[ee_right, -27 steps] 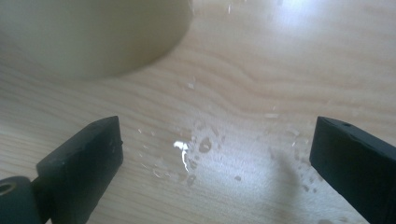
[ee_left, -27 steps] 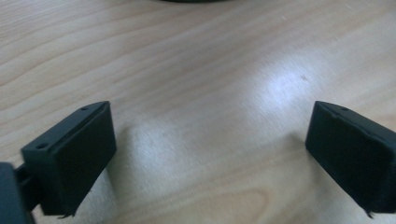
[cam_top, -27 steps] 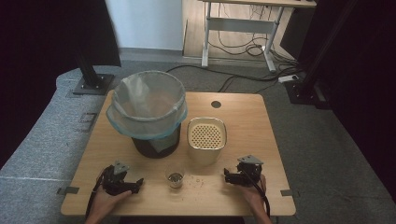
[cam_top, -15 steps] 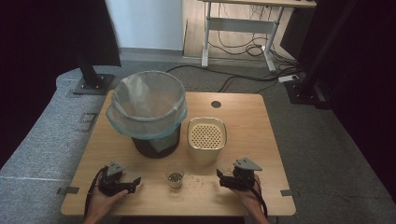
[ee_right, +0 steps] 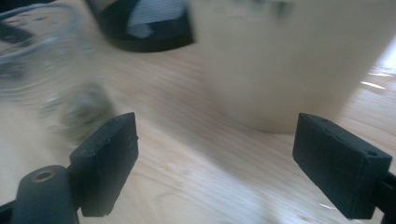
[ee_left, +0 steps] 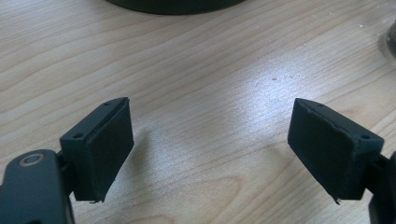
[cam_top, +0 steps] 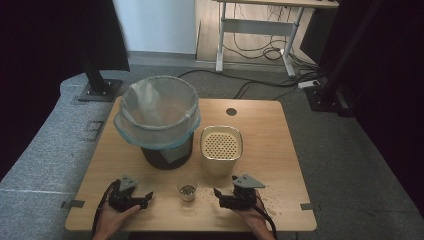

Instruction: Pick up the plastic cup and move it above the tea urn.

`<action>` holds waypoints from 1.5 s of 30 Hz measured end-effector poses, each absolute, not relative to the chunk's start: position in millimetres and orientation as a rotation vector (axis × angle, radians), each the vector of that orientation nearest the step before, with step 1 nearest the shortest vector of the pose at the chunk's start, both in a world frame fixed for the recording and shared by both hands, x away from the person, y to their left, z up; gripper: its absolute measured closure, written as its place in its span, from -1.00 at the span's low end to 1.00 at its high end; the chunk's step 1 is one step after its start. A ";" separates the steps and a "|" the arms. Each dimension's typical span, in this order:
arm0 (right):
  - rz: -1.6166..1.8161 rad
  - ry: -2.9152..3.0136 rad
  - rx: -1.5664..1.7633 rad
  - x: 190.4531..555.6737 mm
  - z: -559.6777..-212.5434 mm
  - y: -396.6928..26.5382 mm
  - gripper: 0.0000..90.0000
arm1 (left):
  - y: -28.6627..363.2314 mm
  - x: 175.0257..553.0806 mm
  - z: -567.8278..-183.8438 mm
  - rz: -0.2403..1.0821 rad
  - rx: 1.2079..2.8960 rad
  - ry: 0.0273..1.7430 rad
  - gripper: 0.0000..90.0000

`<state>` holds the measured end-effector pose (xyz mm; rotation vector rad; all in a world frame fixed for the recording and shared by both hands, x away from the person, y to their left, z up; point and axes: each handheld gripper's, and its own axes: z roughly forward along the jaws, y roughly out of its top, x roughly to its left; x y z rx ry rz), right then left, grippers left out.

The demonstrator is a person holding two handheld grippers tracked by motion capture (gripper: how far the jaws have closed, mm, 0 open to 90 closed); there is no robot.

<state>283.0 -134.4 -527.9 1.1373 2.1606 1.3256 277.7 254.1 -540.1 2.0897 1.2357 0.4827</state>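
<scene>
A small glass cup [cam_top: 187, 190] with dark bits in its bottom stands near the table's front edge, between my two grippers. My left gripper [cam_top: 145, 198] rests low over the wood to the cup's left, open and holding nothing. My right gripper [cam_top: 219, 196] sits just right of the cup, also open and pointing left at it. In the right gripper view the blurred cup [ee_right: 42, 60] lies ahead of the left jaw, and the gripper [ee_right: 215, 154] holds nothing. In the left gripper view the gripper [ee_left: 210, 135] frames bare wood, with the cup's edge [ee_left: 390, 39] at far right.
A dark bin lined with a clear plastic bag [cam_top: 157, 120] stands at the back left. Beside it is a cream container with a perforated top [cam_top: 221, 147], [ee_right: 289, 60]. Crumbs [cam_top: 272, 200] lie on the table [cam_top: 270, 130] near the right gripper.
My right gripper has slid left along the front edge, closer to the glass cup. The left gripper has barely shifted.
</scene>
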 end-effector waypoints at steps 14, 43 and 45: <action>1.440 2.324 0.934 273.5 -534.8 -73.8 -0.61 | 256.3 277.3 -540.9 0.447 2.089 1.236 -0.68; 1.661 2.106 0.830 277.3 -459.1 -99.3 -0.18 | 254.1 276.2 -544.9 0.453 2.112 1.214 -0.68; 1.670 2.092 0.829 278.1 -453.0 -104.7 -0.18 | 253.5 276.0 -545.1 0.452 2.117 1.212 -0.68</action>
